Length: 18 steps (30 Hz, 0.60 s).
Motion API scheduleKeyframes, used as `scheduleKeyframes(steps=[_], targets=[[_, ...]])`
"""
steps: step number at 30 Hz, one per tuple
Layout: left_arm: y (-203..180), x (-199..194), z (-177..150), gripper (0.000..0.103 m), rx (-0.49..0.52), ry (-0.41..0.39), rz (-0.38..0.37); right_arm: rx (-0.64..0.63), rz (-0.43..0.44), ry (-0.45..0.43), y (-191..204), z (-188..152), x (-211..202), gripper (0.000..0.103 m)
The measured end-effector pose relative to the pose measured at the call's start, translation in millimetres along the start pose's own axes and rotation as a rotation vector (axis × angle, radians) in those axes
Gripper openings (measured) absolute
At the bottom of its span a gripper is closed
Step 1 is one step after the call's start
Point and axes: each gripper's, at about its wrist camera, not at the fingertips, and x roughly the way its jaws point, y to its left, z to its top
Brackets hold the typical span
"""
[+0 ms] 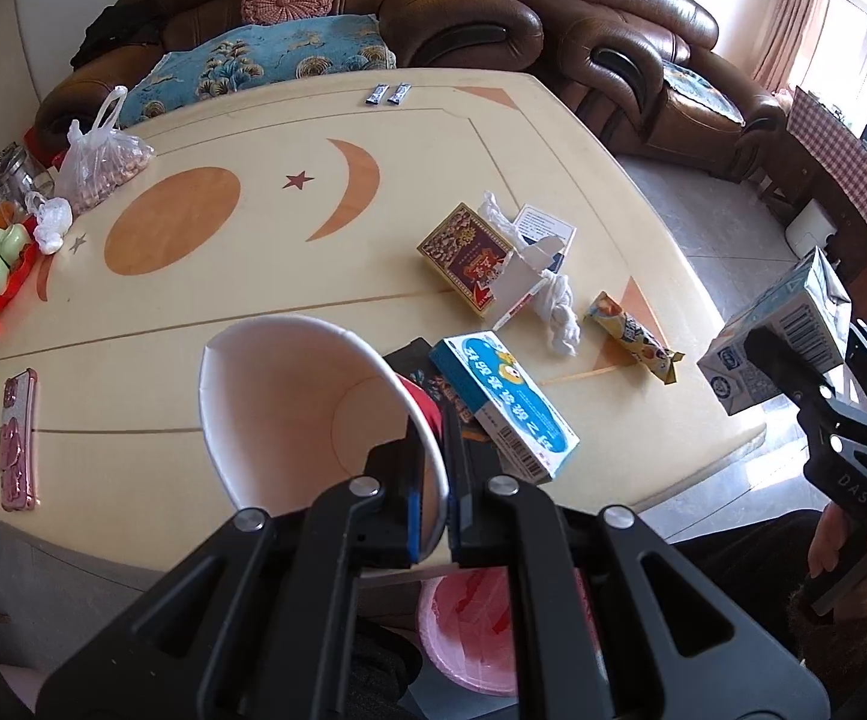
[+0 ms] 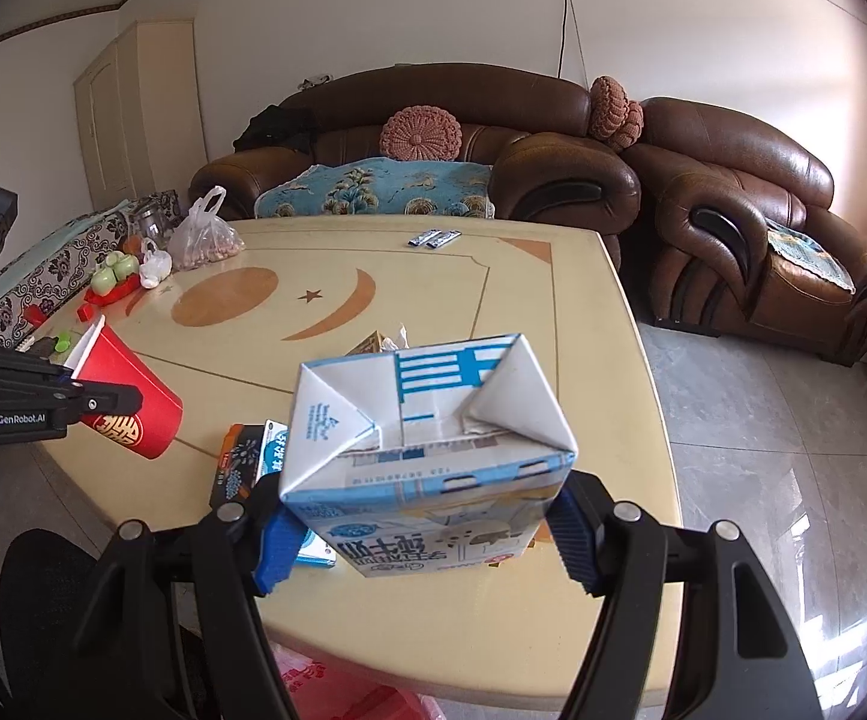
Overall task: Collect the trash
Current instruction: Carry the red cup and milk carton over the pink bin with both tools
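You held a light, crushable paper cup (image 1: pixel 313 414) pinched by its rim in the closed left gripper (image 1: pixel 433 504) over the table's (image 1: pixel 253 324) near edge, while the right gripper (image 2: pixel 421 540) clamped a milk carton (image 2: pixel 427 450) across its stiff sides above that edge.

Daylight is pouring in through pink curtains (image 1: pixel 793 12) on the right, glancing off the grey tiled floor (image 2: pixel 763 480). A brown leather sofa (image 2: pixel 433 114) and matching armchair (image 2: pixel 745 216) are sitting behind the cream tabletop (image 2: pixel 433 276), round pink cushions (image 2: pixel 421 135) resting on them. White walls (image 2: pixel 373 6) are rising behind, a cream cabinet (image 2: pixel 133 108) standing at the left.
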Motion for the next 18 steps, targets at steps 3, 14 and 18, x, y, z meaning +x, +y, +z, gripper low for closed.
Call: scheduleKeyframes(steps=[3, 14, 18], targets=[[-4.6, -10.3, -10.0, 0.007, 0.001, -0.014, -0.004, 0.003, -0.006, -0.009, 5.5, -1.3, -16.9, 0.067], [-9.8, -40.6, -49.0, 0.007, 0.019, -0.042, -0.048, -0.015, -0.014, -0.025, 27.8, -19.8, -61.8, 0.067], [-12.0, -43.9, -67.1, 0.007, 0.026, -0.042, -0.064, -0.017, -0.021, -0.021, 35.6, -31.3, -71.8, 0.067]])
